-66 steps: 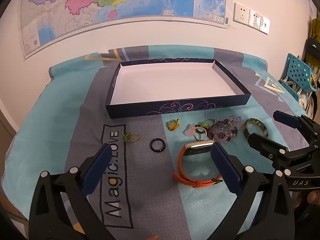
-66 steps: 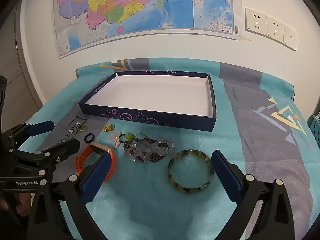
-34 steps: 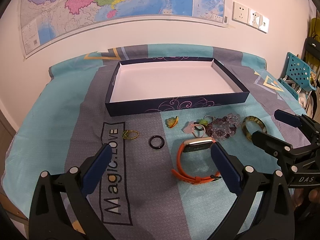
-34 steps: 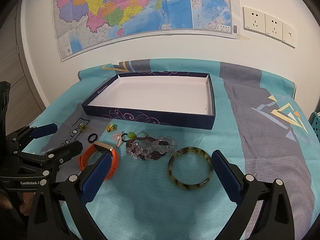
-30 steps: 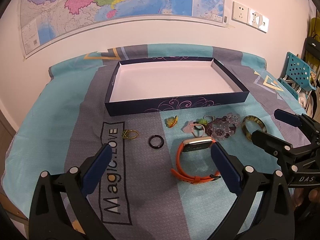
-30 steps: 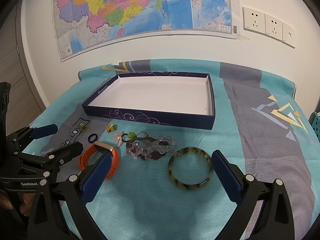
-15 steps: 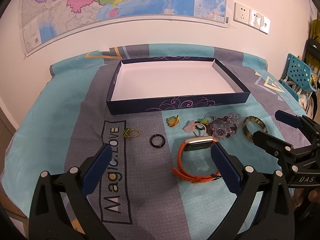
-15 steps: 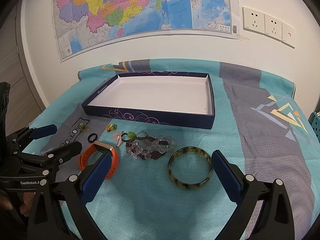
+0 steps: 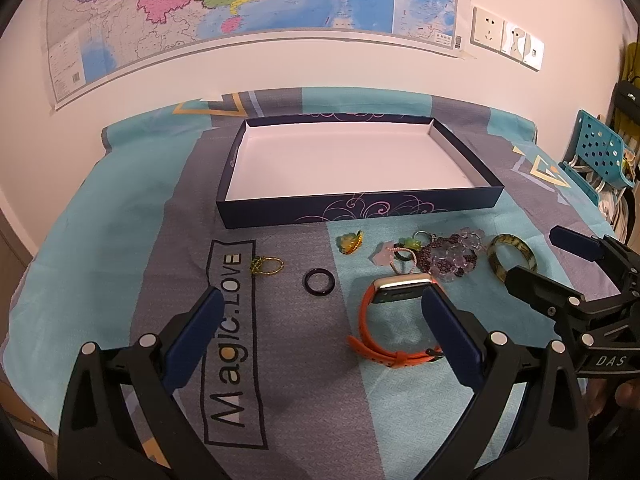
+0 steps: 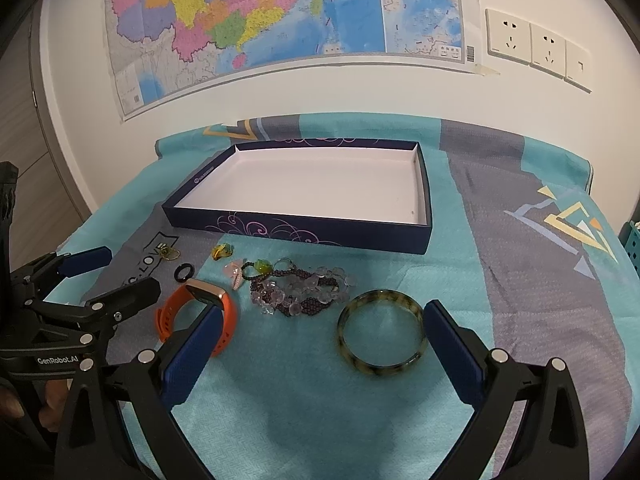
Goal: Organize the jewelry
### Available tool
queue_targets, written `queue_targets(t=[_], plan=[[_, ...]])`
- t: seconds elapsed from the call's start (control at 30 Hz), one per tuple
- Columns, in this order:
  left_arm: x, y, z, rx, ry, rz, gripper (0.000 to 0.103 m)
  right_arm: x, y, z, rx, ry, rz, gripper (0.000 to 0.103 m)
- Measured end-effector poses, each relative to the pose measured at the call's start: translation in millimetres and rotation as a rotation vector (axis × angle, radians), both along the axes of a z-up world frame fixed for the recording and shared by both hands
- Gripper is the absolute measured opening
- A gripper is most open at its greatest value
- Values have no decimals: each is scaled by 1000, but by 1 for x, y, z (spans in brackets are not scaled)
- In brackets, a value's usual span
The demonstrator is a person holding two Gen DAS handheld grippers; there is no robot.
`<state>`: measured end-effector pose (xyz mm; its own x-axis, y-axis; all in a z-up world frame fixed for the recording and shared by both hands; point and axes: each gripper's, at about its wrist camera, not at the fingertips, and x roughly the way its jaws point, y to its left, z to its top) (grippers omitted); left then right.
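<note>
An empty dark blue box [image 9: 360,212] [image 10: 304,232] with a white floor sits at the back of the table. In front of it lie an orange watch [image 9: 394,320] [image 10: 200,312], a black ring [image 9: 319,282] [image 10: 185,271], a gold knot ring [image 9: 266,266], a yellow-green charm [image 9: 349,242] [image 10: 222,251], a pink charm [image 9: 384,254], a bead necklace [image 9: 450,256] [image 10: 300,290] and a mottled bangle [image 9: 512,254] [image 10: 380,332]. My left gripper [image 9: 320,332] [image 10: 108,276] is open above the ring and watch. My right gripper [image 10: 320,344] [image 9: 540,258] is open above the bangle.
A teal and grey cloth [image 9: 100,240] covers the table. A map [image 9: 200,4] and wall sockets [image 10: 536,46] are on the wall behind. A teal perforated basket [image 9: 600,148] stands off the table's right side.
Both grippers stay open and nearly still; the views drift only slightly. No jewelry has moved.
</note>
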<state>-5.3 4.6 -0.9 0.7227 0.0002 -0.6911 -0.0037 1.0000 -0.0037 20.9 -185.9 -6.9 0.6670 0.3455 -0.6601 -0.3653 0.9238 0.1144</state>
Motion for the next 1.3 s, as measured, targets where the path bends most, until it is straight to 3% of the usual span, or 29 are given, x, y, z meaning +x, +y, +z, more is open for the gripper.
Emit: queue_targets(t=[1.07, 1.3], plan=[[6, -6, -10, -19, 36, -30, 97, 0, -2, -2, 11, 12, 3, 97], [9, -7, -14, -26, 51, -51, 91, 4, -9, -4, 12, 22, -1, 97]])
